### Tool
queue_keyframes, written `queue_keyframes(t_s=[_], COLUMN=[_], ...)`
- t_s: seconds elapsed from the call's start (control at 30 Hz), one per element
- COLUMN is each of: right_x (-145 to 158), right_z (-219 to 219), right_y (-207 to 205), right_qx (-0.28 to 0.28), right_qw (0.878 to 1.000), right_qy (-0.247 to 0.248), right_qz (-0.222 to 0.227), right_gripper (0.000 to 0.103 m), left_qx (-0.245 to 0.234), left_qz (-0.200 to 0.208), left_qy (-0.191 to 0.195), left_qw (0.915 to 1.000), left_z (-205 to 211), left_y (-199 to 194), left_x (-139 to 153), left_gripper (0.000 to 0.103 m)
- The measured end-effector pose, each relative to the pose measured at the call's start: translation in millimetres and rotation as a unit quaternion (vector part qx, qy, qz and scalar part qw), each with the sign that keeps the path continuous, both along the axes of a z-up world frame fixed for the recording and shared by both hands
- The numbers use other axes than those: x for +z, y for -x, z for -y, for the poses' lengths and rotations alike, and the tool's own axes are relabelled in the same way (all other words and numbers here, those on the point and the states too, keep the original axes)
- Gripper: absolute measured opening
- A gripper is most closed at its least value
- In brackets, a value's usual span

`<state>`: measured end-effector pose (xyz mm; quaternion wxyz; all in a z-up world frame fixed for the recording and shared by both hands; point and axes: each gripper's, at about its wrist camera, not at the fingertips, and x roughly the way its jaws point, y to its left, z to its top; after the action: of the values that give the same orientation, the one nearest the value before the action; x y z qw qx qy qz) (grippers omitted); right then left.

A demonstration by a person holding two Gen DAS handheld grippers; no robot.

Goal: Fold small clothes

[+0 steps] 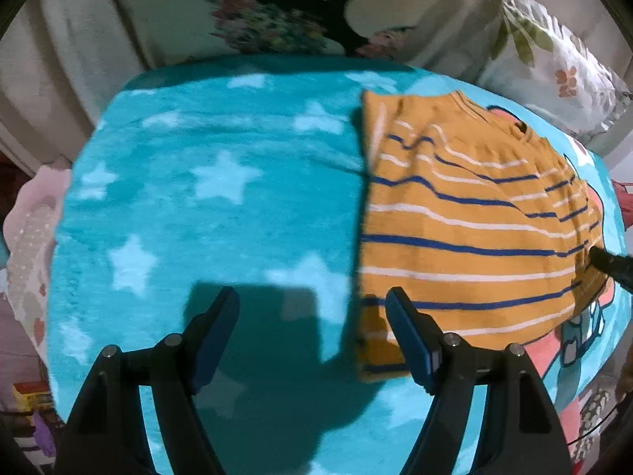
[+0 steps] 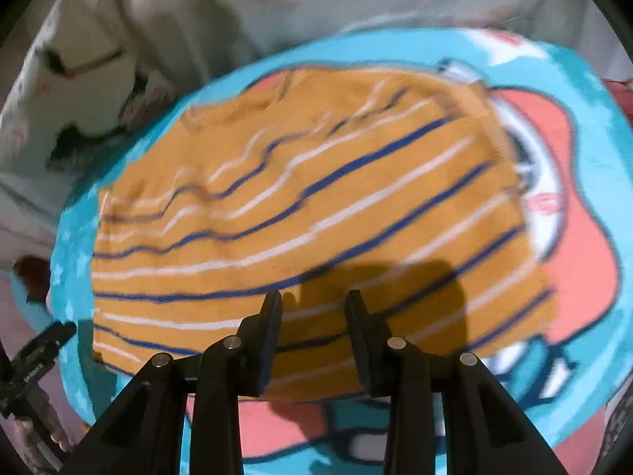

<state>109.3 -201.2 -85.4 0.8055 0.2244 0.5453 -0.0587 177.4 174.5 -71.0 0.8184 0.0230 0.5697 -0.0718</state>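
Here, the left gripper (image 1: 312,308) hovers with its jaws spread wide and nothing between them, over the turquoise star-patterned blanket (image 1: 205,198); its right finger overlaps the near left corner of the striped shirt (image 1: 463,217) in the left wrist view, though contact cannot be confirmed. The right gripper (image 2: 314,301) has its jaws parted moderately, empty, above the shirt's near edge. The shirt, mustard with blue and white stripes, lies flat and partly folded on the blanket's right portion, over a pink cartoon print (image 2: 573,245). Its long axis runs away from the left wrist camera, neckline at the far end, stripes crosswise. Floral pillows (image 1: 554,63) lie beyond.
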Motion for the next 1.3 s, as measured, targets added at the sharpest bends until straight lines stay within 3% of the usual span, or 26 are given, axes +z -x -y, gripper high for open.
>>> queue_keyframes(t_s=[0.23, 0.43, 0.63, 0.9, 1.03, 1.17, 1.3], right_x=[-3.6, -21.2, -18.0, 27.9, 12.7, -22.9, -24.9], right_z=[70.1, 77.9, 84.2, 92.2, 77.6, 63.3, 58.1], right_y=[1.9, -9.2, -11.9, -22.5, -48.7, -71.8, -79.2], right_qx=[-0.037, 0.013, 0.055, 0.067, 0.093, 0.119, 0.135], right_qw=[0.999, 0.999, 0.998, 0.996, 0.995, 0.992, 0.99], right_qy=[0.007, 0.022, 0.009, 0.014, 0.021, 0.034, 0.047], right_qz=[-0.005, -0.023, -0.024, 0.051, 0.037, -0.002, -0.007], right_gripper=[0.038, 0.038, 0.038, 0.039, 0.039, 0.039, 0.039], left_qx=[0.007, 0.01, 0.011, 0.011, 0.013, 0.018, 0.021], left_qz=[-0.005, 0.012, 0.029, 0.027, 0.025, 0.021, 0.017], left_qy=[-0.021, -0.03, -0.036, -0.04, -0.045, -0.049, -0.053], left_qw=[0.9997, 0.9994, 0.9989, 0.9988, 0.9986, 0.9984, 0.9983], left_z=[40.4, 82.4, 118.4, 150.0, 157.9, 162.4, 165.5], left_y=[6.3, 17.3, 27.8, 36.7, 38.4, 37.6, 36.1], left_x=[-0.9, 10.9, 21.9, 24.7, 23.4, 20.3, 17.3], left_gripper=[0.075, 0.075, 0.075, 0.075, 0.075, 0.075, 0.075])
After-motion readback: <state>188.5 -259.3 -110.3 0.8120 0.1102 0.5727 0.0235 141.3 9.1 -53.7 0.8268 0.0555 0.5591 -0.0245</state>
